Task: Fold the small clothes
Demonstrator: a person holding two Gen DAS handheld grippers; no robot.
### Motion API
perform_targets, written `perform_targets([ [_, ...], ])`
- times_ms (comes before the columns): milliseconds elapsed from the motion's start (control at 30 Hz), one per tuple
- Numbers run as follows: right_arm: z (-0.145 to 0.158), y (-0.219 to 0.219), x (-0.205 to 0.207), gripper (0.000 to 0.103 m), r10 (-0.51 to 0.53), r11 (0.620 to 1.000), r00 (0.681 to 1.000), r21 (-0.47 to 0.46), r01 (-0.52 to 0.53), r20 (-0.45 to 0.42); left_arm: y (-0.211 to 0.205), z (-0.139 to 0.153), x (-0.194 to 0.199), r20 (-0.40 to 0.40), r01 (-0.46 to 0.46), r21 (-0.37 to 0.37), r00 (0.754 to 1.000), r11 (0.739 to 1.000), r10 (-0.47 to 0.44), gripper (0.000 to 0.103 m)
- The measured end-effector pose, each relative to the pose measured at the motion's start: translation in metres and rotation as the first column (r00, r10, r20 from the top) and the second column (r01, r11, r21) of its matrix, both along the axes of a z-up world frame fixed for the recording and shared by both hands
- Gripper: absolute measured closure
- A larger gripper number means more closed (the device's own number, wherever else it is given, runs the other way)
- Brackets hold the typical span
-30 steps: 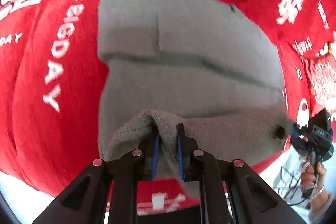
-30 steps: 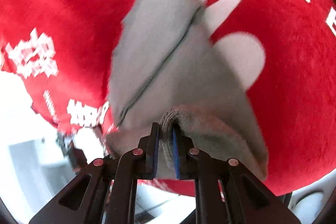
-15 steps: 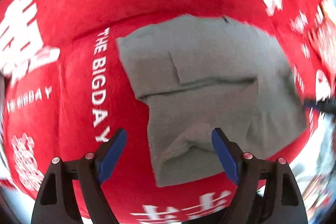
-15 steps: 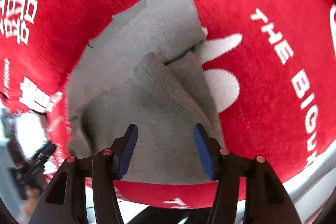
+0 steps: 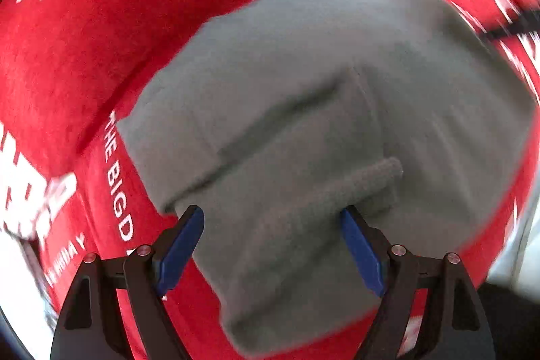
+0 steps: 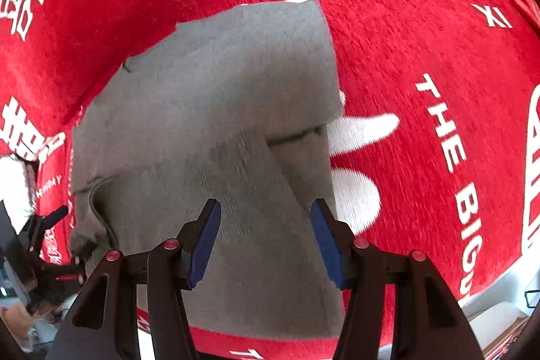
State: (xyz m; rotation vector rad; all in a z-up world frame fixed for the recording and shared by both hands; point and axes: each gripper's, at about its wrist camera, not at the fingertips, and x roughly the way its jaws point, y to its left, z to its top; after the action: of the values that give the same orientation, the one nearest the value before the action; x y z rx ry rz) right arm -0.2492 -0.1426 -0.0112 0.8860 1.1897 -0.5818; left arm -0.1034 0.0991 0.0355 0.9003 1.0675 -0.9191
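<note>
Grey garment point(image 5: 303, 130) folded flat on red cloth point(image 5: 101, 39), under left gripper point(image 5: 271, 245) and right gripper point(image 6: 265, 240), both released with jaws just opened, nothing clamped; loose near flap liable to snag rising fingertips, undoing 1 fold.

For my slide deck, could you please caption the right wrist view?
Right tongs, open, above a folded grey garment lying on a red printed cloth.
</note>
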Motion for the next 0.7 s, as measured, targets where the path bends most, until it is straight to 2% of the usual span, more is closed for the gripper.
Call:
perform_targets([
  [33, -0.003, -0.003, 0.004, 0.043, 0.008, 1.000, 1.000, 0.008, -0.008, -0.005, -0.003, -0.001, 0.017, -0.038, -0.082, -0.010, 0.996, 0.997, 0.082, 0.020],
  [67, -0.006, -0.004, 0.008, 0.043, 0.017, 1.000, 1.000, 0.015, -0.017, -0.011, -0.002, -0.001, 0.037, -0.095, -0.184, -0.018, 0.979, 0.983, 0.182, 0.020],
  [133, -0.011, -0.006, 0.012, 0.043, 0.046, 0.999, 0.999, 0.030, -0.045, -0.016, 0.005, 0.001, 0.065, -0.184, -0.311, -0.035, 0.936, 0.950, 0.300, 0.020],
  [200, -0.014, -0.006, 0.016, 0.043, 0.070, 0.997, 0.997, 0.040, -0.069, -0.017, 0.010, 0.004, 0.081, -0.261, -0.353, -0.047, 0.907, 0.934, 0.330, 0.020],
  [267, -0.021, -0.008, 0.021, 0.043, 0.089, 0.994, 0.996, 0.059, -0.088, -0.019, 0.012, 0.005, 0.084, -0.314, -0.338, -0.040, 0.897, 0.940, 0.309, 0.020],
  [433, -0.032, -0.009, 0.024, 0.043, 0.100, 0.992, 0.995, 0.084, -0.098, -0.023, 0.000, -0.007, 0.067, -0.331, -0.256, 0.014, 0.911, 0.967, 0.246, 0.020],
  [500, -0.032, -0.010, 0.026, 0.043, 0.103, 0.991, 0.995, 0.084, -0.101, -0.019, -0.012, -0.005, 0.057, -0.332, -0.219, 0.003, 0.920, 0.976, 0.208, 0.020],
  [533, -0.032, -0.010, 0.026, 0.043, 0.105, 0.991, 0.994, 0.083, -0.104, -0.017, -0.017, -0.005, 0.050, -0.310, -0.195, -0.005, 0.933, 0.981, 0.184, 0.020],
  [600, -0.032, -0.010, 0.028, 0.043, 0.112, 0.991, 0.994, 0.078, -0.110, -0.019, -0.029, -0.012, 0.040, -0.212, -0.150, 0.037, 0.965, 0.988, 0.154, 0.021],
  [633, -0.032, -0.009, 0.028, 0.043, 0.112, 0.991, 0.994, 0.075, -0.110, -0.021, -0.033, -0.019, 0.038, -0.182, -0.147, 0.070, 0.971, 0.987, 0.158, 0.024],
  [700, -0.030, -0.008, 0.028, 0.043, 0.111, 0.992, 0.994, 0.064, -0.110, -0.022, -0.035, -0.029, 0.044, -0.204, -0.184, 0.098, 0.958, 0.978, 0.200, 0.057],
])
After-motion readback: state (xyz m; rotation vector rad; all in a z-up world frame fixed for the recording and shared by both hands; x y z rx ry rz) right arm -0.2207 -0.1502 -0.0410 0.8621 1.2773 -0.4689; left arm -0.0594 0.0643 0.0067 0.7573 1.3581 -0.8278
